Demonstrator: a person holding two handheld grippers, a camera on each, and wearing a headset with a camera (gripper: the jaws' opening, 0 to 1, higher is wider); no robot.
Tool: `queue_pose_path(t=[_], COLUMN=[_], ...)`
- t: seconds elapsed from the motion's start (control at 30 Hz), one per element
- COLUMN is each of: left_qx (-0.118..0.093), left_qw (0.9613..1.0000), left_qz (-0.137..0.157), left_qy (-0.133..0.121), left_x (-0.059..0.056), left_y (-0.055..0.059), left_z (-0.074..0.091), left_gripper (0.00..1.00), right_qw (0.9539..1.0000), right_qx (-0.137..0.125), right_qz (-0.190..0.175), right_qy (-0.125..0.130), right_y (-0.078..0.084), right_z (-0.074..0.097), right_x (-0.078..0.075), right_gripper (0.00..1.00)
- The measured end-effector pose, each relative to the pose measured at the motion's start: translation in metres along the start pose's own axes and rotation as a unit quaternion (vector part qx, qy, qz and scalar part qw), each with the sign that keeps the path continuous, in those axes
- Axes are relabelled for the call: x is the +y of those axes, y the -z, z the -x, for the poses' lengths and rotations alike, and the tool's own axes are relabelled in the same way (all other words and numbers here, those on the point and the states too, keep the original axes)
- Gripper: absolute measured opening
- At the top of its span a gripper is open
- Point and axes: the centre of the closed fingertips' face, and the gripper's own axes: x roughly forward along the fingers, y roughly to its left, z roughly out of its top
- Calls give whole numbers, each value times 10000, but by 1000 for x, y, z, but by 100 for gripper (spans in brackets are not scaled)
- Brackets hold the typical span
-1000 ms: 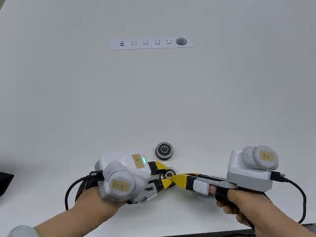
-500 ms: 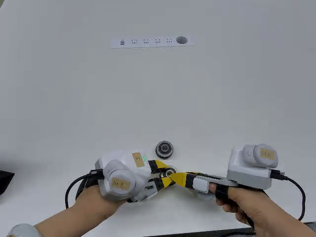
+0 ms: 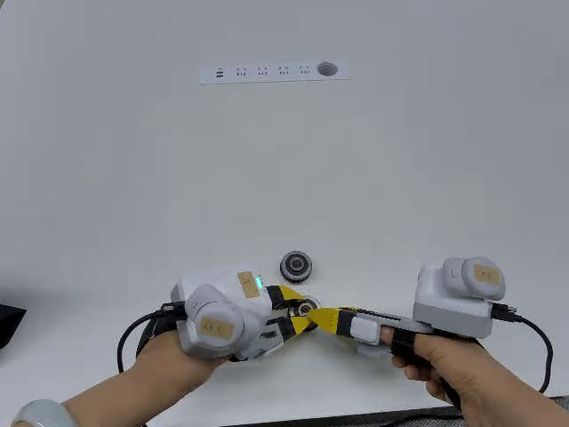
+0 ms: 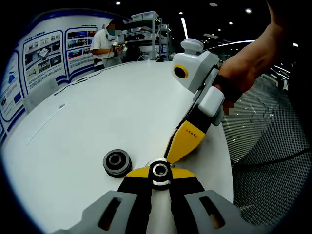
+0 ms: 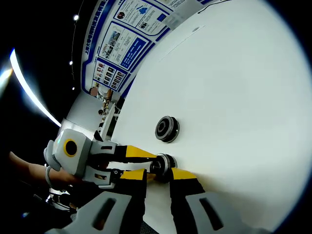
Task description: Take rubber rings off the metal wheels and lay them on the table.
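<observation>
**A:** How far along is this looking?

**B:** Early, I'd judge. 2 wheels are showing, and 0 loose rings are lying anywhere on the surface (image 3: 400, 178). The second wheel (image 3: 296, 267) is lying flat just beyond the grippers, untouched, and its dark outer ring (image 4: 106, 163) is looking seated on it. So that one is waiting its turn.

**A:** And the other wheel?

**B:** The held wheel (image 4: 160, 170) is sitting at the near edge of the surface, between the person's 2 hands, just near of the second wheel. The left gripper (image 3: 300, 311) is reaching in from the left, and its 2 fingers (image 4: 134, 178) are clamping the wheel from either side.

**A:** What is the right one doing?

**B:** The right gripper (image 5: 161, 174) is coming in from the right. In its own view its 2 fingers (image 5: 183, 173) are sitting close on either side of the same wheel and appear to be pinching its rim. Whether they are biting the rubber or the metal, I cannot tell; it is too small.

**A:** So what is left?

**B:** Everything, by my reading: this ring is not yet lying free, and then the second wheel is needing the same treatment. The power strip (image 3: 271, 73) at the far side is playing no part.
</observation>
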Motion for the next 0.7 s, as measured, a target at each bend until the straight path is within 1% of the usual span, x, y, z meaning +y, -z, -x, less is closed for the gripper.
queue_pose_path(t=[0.13, 0.23, 0.3, 0.37, 0.57, 0.7], left_qx=[-7, -4, -2, -10, -11, -11], left_qw=[10000, 10000, 10000, 10000, 10000, 10000], left_qz=[5, 4, 1, 5, 1, -1], left_qy=[-5, -5, -4, -2, -1, 5], left_x=[-1, -1, -1, 0, 0, -1], left_y=[-1, -1, -1, -1, -2, -2], left_z=[0, 0, 0, 1, 2, 2], left_gripper=[13, 13, 13, 13, 13, 13], right_qw=[10000, 9999, 10000, 10000, 10000, 10000], right_qx=[8, 25, 55, 18, 12, 53], right_qz=[15, 72, 41, -1, -81, -24], right_qy=[26, 95, 67, 64, -13, -32], right_y=[0, 0, 2, 1, 1, 2], right_z=[-2, -4, -6, -6, -6, -5], right_x=[-1, -4, -3, -4, -1, 0], right_gripper=[20, 23, 24, 26, 26, 26])
